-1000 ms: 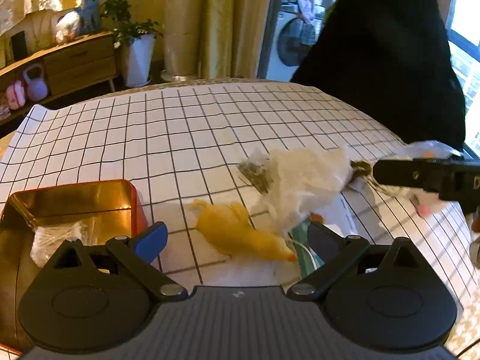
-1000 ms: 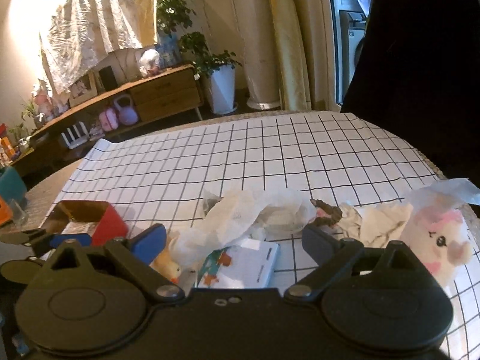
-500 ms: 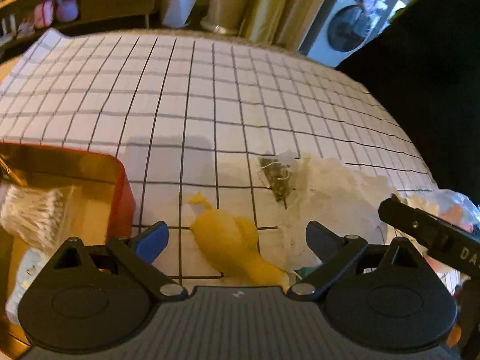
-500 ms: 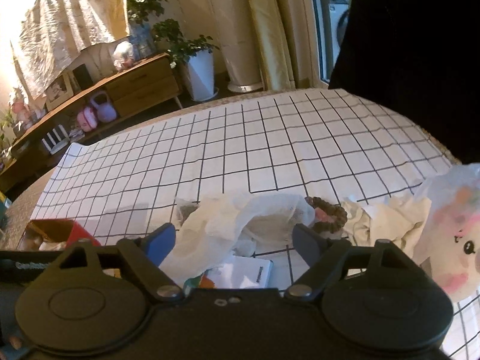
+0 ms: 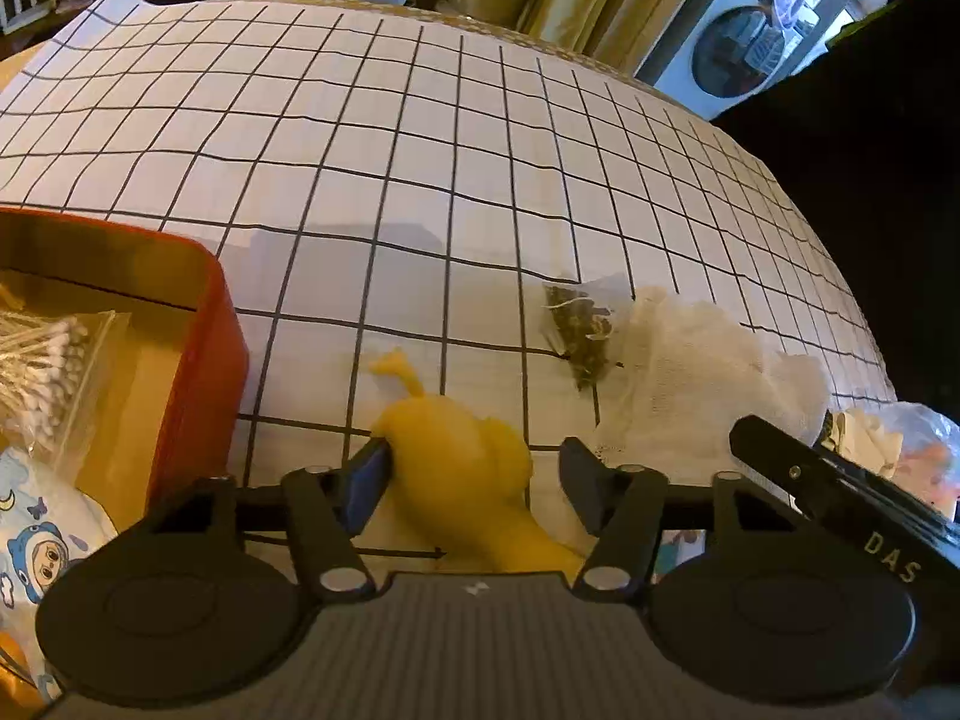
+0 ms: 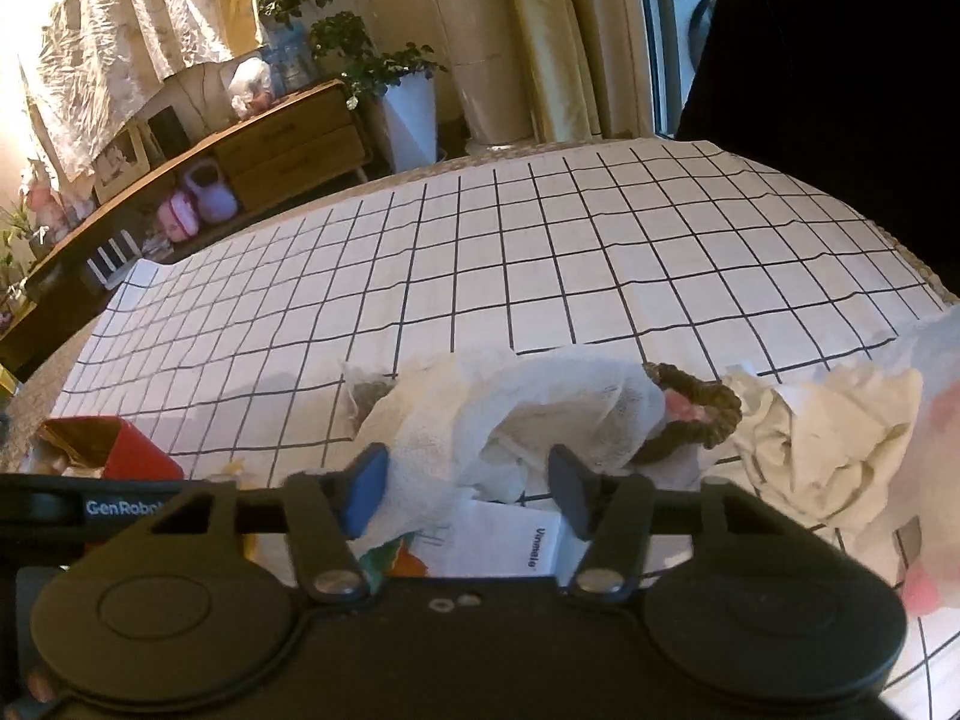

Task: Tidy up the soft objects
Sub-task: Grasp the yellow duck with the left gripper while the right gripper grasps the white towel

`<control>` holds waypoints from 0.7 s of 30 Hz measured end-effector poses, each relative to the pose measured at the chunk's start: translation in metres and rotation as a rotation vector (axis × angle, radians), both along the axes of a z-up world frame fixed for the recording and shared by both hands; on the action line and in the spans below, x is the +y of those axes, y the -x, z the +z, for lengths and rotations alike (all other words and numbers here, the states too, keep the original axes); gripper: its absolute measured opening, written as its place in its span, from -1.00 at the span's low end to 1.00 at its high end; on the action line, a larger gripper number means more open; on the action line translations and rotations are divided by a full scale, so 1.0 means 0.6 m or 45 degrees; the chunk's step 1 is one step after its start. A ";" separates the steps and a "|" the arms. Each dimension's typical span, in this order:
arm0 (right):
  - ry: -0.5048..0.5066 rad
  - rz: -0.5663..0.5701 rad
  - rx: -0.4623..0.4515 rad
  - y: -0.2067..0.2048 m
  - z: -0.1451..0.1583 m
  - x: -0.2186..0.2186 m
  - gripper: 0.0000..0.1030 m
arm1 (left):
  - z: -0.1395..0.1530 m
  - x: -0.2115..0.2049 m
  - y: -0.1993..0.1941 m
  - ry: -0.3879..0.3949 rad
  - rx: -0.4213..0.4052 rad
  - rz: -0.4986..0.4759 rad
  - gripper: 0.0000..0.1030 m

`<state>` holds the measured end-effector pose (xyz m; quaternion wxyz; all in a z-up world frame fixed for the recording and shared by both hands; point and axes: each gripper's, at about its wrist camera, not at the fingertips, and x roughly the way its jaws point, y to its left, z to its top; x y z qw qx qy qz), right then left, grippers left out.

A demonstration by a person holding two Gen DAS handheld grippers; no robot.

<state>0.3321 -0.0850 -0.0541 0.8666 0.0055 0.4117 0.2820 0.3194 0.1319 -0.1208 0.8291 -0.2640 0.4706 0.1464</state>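
Now: left gripper [image 5: 474, 480] angled down over worktop [image 5: 420, 180] with checked cloth. Yellow soft duck toy [image 5: 462, 468] lying on cloth, between left fingers [image 5: 366, 480]. Blue-padded finger touching duck's flank on left side of picture; dark finger on other side just clear of it, narrow gap visible. Jaws closing, not yet clenched on duck. Duck's tail end toward far side, neck end running under gripper body. Red tin [image 5: 210, 360] just left of duck, open, holding bag of cotton swabs [image 5: 42, 360] and printed packet [image 5: 36, 546]. Tea-bag sachet [image 5: 579, 324] beyond dark finger, touching white gauze cloth [image 5: 690, 372].

Right gripper [image 6: 468, 486] also angled down over same worktop. White gauze cloth [image 6: 510, 414] bunched between its fingers [image 6: 366, 492]: blue-padded finger against cloth's near fold, dark finger at or just short of cloth's other side, contact there not resolvable. Jaws closing, cloth between them, full pinch not seen. White booklet [image 6: 510, 540] lying under cloth, close to gripper body. Braided brown ring [image 6: 696, 414] touching cloth's right end. Crumpled cream fabric [image 6: 834, 438] just beside ring. Pale plush toy [image 6: 936, 480] at right edge of picture, blurred.
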 end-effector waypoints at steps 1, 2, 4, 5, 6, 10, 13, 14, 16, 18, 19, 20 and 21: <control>-0.009 0.004 0.001 0.000 -0.002 0.000 -0.34 | 0.000 0.002 0.001 0.006 -0.001 0.006 0.10; -0.019 0.005 0.000 -0.001 -0.003 -0.001 -0.42 | 0.000 0.005 0.001 0.013 -0.003 0.010 0.10; -0.028 0.003 -0.014 0.001 -0.004 -0.003 -0.60 | 0.000 0.008 0.002 0.021 -0.004 0.018 -0.03; -0.030 -0.001 -0.032 0.003 -0.002 -0.007 -0.65 | 0.000 0.008 0.002 0.012 -0.002 0.018 -0.07; -0.029 -0.002 -0.049 0.005 -0.001 -0.009 -0.76 | 0.001 0.008 0.001 0.005 0.000 0.016 -0.14; -0.048 0.006 -0.090 0.014 0.007 -0.021 -0.90 | 0.004 0.004 0.003 -0.036 0.003 0.000 -0.35; -0.043 0.023 -0.126 0.027 0.015 -0.024 -0.93 | 0.007 0.001 0.005 -0.059 -0.002 -0.014 -0.40; -0.036 0.031 -0.142 0.032 0.018 -0.024 -0.93 | 0.008 0.000 0.005 -0.069 -0.006 -0.020 -0.41; -0.024 0.047 -0.180 0.041 0.028 -0.024 -0.93 | 0.009 -0.001 0.006 -0.068 -0.011 -0.026 -0.44; -0.016 0.058 -0.222 0.051 0.040 -0.022 -0.93 | 0.014 0.000 0.012 -0.062 -0.018 -0.028 -0.45; -0.014 0.065 -0.240 0.056 0.047 -0.023 -0.94 | 0.017 0.001 0.016 -0.054 -0.023 -0.032 -0.45; -0.017 0.073 -0.253 0.060 0.055 -0.026 -0.94 | 0.020 0.000 0.019 -0.050 -0.028 -0.035 -0.45; -0.023 0.081 -0.258 0.062 0.061 -0.026 -0.94 | 0.024 -0.001 0.023 -0.049 -0.032 -0.039 -0.45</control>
